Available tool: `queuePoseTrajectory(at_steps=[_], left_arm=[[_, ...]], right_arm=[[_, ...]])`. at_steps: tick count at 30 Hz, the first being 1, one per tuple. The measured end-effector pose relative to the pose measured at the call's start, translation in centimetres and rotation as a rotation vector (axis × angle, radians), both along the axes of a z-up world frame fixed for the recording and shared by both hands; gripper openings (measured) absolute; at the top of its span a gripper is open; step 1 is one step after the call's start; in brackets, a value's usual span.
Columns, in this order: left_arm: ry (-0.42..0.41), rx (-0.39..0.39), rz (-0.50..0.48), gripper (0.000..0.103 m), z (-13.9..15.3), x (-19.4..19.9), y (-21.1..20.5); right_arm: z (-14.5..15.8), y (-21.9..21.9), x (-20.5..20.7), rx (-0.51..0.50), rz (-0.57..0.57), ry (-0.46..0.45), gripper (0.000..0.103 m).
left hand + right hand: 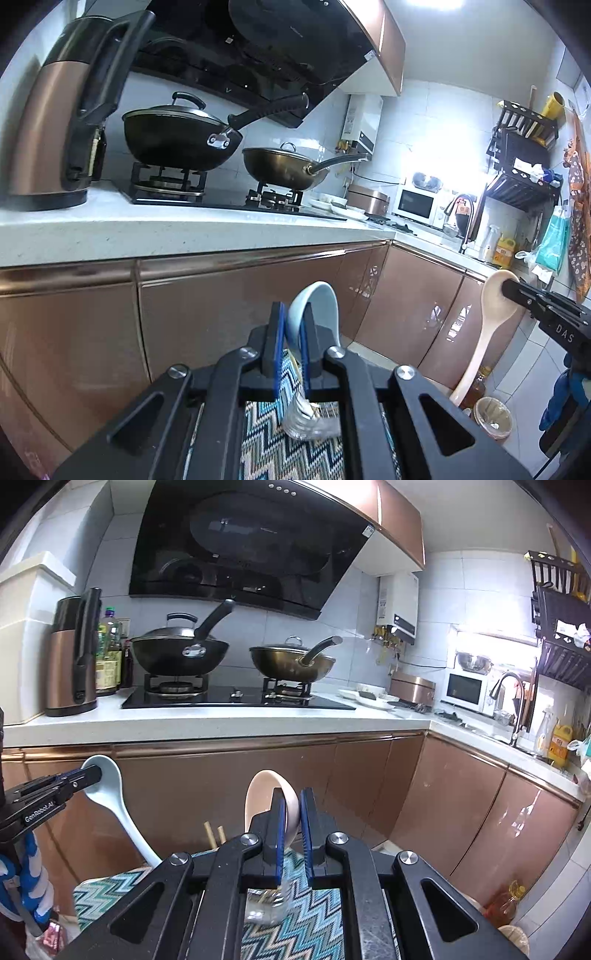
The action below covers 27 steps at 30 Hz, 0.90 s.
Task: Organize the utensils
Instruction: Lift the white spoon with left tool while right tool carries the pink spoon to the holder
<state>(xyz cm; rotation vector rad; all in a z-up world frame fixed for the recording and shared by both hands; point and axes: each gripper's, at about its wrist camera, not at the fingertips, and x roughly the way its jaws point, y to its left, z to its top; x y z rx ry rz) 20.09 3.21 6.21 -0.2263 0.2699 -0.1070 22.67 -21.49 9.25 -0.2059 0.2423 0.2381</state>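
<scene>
My left gripper (293,321) is shut on the bowl of a light blue ceramic spoon (317,302), which is held in the air with its handle hanging down. My right gripper (291,805) is shut on the bowl of a beige spoon (264,794). Each wrist view shows the other hand: the right gripper (508,290) holds the beige spoon (485,339) at the right, and the left gripper (96,773) holds the blue spoon (118,808) at the left. A clear glass jar (267,904) stands below on a zigzag-patterned cloth (325,915). Two wooden chopstick tips (214,834) poke up behind the cloth.
Ahead is a white countertop (221,723) over brown cabinets (184,786). It carries a copper kettle (51,129), bottles (109,653), a hob with a black wok (177,653) and a brass pan (291,661). A sink tap (517,709) and dish rack (565,627) stand right. Oil bottles (506,904) sit on the floor.
</scene>
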Motion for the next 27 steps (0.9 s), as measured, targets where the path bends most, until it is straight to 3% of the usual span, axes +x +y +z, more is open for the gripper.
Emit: queuePoseTrajectory(at_steps=[6,17,27], left_arm=[[0.02,0.03,0.002,0.007,-1.3,3.5,-1.5],[0.037,0.236,0.092,0.007,-6.0,9.7,-7.2],[0.062,0.3,0.127,0.007,-10.1,13.3,-9.2]], right_arm=[[-1.0,0.0,2.9,-0.013,-0.013,-0.013,0.008],[-5.7,1.2,8.9,-0.061,-0.1,-0.043,0.008],[-10.6,2.7,12.6,-0.158,-0.159,-0.057,0.008]])
